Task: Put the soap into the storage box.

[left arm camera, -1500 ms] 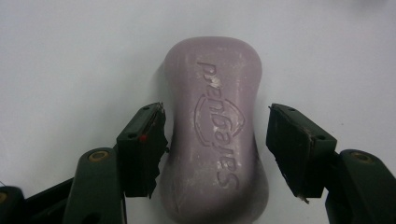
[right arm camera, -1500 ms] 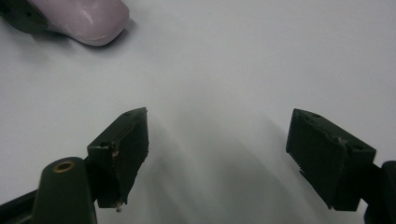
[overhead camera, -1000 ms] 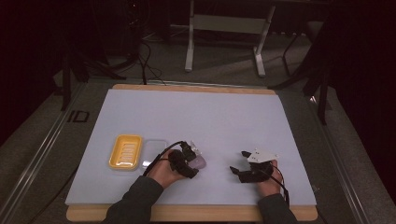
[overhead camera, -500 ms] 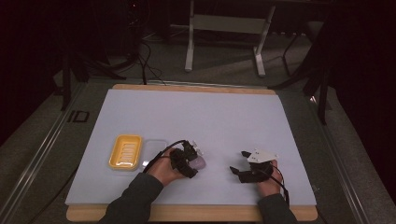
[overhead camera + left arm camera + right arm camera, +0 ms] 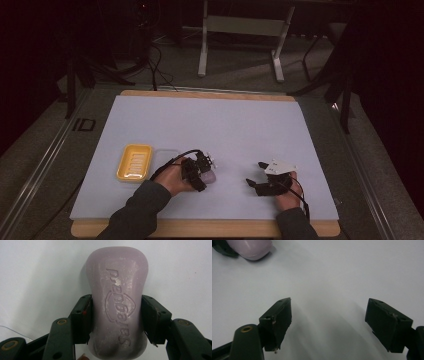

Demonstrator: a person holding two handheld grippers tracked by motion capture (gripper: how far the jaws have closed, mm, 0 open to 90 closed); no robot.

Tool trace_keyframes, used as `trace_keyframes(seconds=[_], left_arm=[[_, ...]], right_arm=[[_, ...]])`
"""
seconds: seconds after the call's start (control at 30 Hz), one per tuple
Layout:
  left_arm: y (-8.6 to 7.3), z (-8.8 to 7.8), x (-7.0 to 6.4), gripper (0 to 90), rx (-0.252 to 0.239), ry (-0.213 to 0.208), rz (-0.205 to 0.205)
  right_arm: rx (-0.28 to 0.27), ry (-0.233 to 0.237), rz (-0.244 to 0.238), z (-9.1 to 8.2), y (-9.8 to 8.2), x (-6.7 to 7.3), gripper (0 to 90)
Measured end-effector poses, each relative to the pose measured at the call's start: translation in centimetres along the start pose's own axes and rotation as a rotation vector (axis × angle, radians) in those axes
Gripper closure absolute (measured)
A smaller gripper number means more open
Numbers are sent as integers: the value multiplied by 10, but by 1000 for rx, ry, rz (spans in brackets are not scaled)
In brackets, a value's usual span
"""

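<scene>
Soap bar (image 5: 117,302), pale lilac, is pinched at its waist by the left gripper (image 5: 117,320) near the table's (image 5: 225,120) front edge; the right gripper (image 5: 328,325) is held spread and empty. Carrying left to the yellow dish (image 5: 134,162) is likely called for next.

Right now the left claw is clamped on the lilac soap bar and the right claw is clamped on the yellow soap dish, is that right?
Not quite. The left claw does grip the lilac soap bar, but the right claw holds nothing: the right gripper view shows its jaws apart over bare table. The yellow soap dish lies untouched in the high view.
</scene>
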State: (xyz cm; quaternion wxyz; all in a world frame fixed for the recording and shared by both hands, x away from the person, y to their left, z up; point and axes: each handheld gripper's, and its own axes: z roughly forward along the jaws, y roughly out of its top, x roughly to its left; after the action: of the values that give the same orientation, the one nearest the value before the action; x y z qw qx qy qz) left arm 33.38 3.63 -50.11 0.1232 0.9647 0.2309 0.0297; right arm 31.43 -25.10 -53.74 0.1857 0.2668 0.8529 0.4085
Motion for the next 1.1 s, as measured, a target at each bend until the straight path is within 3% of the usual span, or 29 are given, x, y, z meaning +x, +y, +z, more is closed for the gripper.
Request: trace_keyframes(seconds=[0.3, 0.57, 0.73, 1.1], left_arm=[[6, 1, 5, 459, 45, -35, -19], [12, 1, 2, 470, 97, -11, 28], [12, 0, 1, 474, 108, -3, 43], [8, -7, 4, 481, 95, 16, 34]], right_arm=[[1, 0, -4, 0, 0, 0, 210], [2, 0, -5, 0, 0, 0, 211], [3, 0, -5, 0, 0, 1, 211], [4, 0, -6, 0, 0, 1, 211]])
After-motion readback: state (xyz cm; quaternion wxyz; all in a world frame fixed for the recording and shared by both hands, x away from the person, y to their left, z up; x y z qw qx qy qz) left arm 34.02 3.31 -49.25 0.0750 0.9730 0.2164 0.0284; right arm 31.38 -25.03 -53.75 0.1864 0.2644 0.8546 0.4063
